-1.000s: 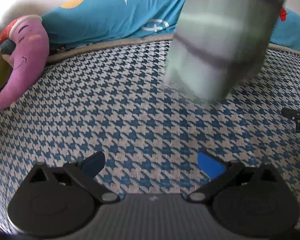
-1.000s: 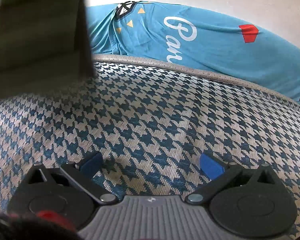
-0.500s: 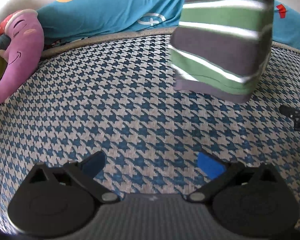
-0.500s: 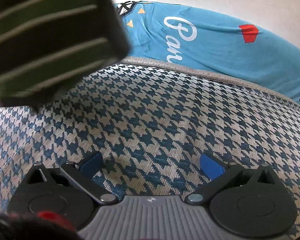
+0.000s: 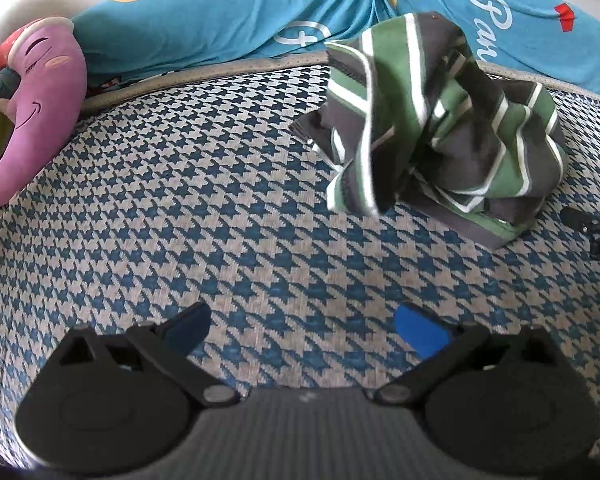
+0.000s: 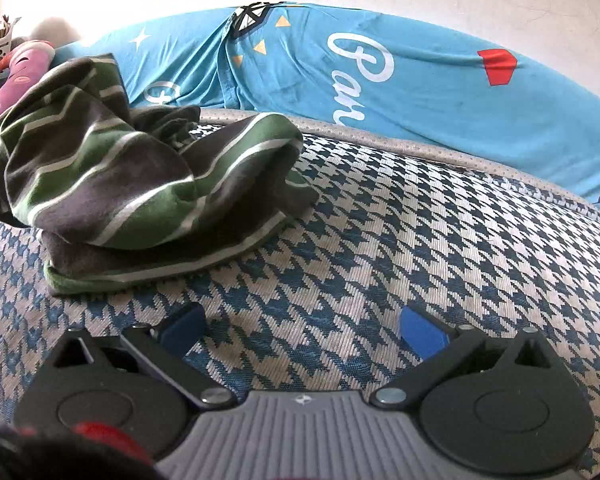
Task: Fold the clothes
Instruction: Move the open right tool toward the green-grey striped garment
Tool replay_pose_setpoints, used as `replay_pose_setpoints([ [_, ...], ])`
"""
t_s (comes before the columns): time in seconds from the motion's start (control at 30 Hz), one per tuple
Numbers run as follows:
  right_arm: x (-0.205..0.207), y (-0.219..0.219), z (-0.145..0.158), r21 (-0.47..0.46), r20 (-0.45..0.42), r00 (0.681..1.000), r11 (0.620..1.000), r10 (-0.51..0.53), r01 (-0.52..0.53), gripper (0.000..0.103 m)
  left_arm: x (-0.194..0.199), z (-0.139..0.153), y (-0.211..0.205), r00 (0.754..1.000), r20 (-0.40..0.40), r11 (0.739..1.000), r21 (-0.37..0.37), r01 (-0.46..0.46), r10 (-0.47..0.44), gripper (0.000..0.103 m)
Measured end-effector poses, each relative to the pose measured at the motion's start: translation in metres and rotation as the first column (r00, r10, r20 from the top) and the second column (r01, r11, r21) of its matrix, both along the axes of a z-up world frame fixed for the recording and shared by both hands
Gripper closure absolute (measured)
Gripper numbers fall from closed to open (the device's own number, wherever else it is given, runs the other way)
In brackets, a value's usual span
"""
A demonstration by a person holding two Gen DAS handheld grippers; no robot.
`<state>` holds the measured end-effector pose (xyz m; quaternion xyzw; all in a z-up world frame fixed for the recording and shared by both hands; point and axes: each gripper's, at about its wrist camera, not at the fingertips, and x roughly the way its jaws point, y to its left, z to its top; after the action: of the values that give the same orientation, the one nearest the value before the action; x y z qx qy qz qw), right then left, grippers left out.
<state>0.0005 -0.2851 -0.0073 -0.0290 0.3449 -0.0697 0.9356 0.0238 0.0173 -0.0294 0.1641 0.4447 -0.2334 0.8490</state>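
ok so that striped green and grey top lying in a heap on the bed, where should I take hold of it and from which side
Probably the loose flap sticking up on the striped top, on the side facing the left gripper. It stands clear of the bedspread, so open jaws could close on it from the left without digging under the heap. The right gripper faces only a flat hem edge.

At the left edge of the left wrist view, the purple plush toy is cut off, and the items beside it are too partial to identify. A hanging fold of the striped garment is motion-blurred in the upper right. At the right edge, a black object is cropped. In the right wrist view, a dark and red blur fills the lower left corner.
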Motion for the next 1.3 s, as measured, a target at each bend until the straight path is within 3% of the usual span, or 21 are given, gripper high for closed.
replay_pose_setpoints([
  [0.63,0.000,0.000,0.001,-0.001,-0.003,1.000,1.000,0.001,-0.001,0.000,0.005,0.003,-0.022,0.981,-0.009,0.981,0.001,-0.193,0.193,0.000],
  [1.1,0.002,0.005,-0.003,-0.010,-0.010,1.000,1.000,-0.010,0.010,0.000,-0.004,-0.002,-0.007,0.992,-0.024,0.992,0.000,-0.124,0.124,0.000],
  [1.3,0.004,0.015,-0.004,-0.014,-0.056,0.990,0.991,-0.131,0.130,0.000,-0.001,-0.001,-0.012,0.988,-0.030,0.988,0.001,-0.152,0.152,0.000],
])
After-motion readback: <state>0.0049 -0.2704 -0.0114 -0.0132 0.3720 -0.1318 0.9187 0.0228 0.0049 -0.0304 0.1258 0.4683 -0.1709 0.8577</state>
